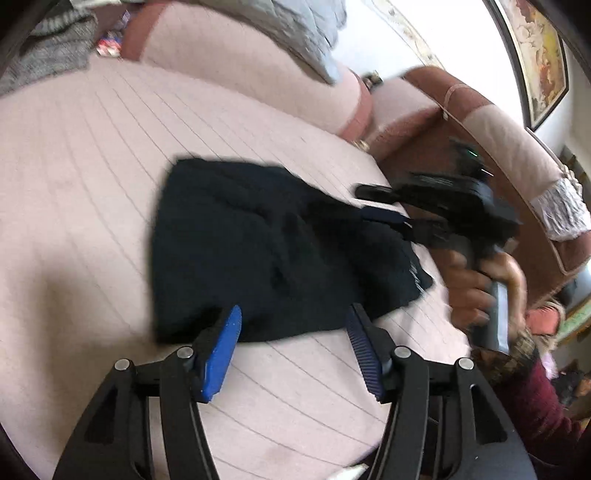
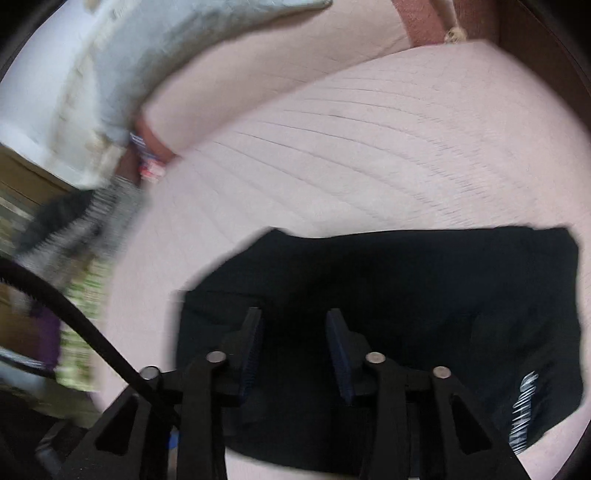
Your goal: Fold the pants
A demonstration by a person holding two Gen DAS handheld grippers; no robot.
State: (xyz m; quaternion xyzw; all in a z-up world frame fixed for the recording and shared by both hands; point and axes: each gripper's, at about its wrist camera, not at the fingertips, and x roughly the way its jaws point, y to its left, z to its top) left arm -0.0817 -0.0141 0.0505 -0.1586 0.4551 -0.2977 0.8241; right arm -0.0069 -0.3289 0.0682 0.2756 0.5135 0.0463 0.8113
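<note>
- Left wrist view: the left gripper [image 1: 293, 325] has its blue-padded fingers [image 1: 221, 350] spread wide apart, holding nothing, with the tips at the near edge of the pants [image 1: 266, 251].
- The pants are a dark, nearly black bundle, folded into a compact shape and lying on the pink ribbed sofa seat [image 1: 92, 177] (the frame is motion-blurred, so the fold lines are hard to read).
- A small pale print [image 1: 413, 273] shows at the pants' right corner.
- The right gripper [image 1: 373, 206] reaches in from the right, held by a hand [image 1: 476, 284] in a dark red sleeve; one finger lies over the pants' right side and the other juts out above it, so the fingers look apart, though the blur hides any contact.
- A grey cushion [image 1: 295, 26] leans on the sofa back, a grey knit cloth [image 1: 48, 51] lies at the far left, and a framed picture [image 1: 535, 55] hangs on the wall at upper right.
- Right wrist view: the right gripper [image 2: 294, 332] hangs over the pants [image 2: 424, 302] with a clear gap between its fingers [image 2: 338, 354] and nothing pinched in it.
- The pants fill the lower half, spread on the seat [image 2: 332, 147], with the white print [image 2: 522, 410] near their lower right edge.
- A black cable [image 2: 74, 317] curves in from the left, and the grey cushion [image 2: 177, 40] sits at the top (everything at far left is smeared).
</note>
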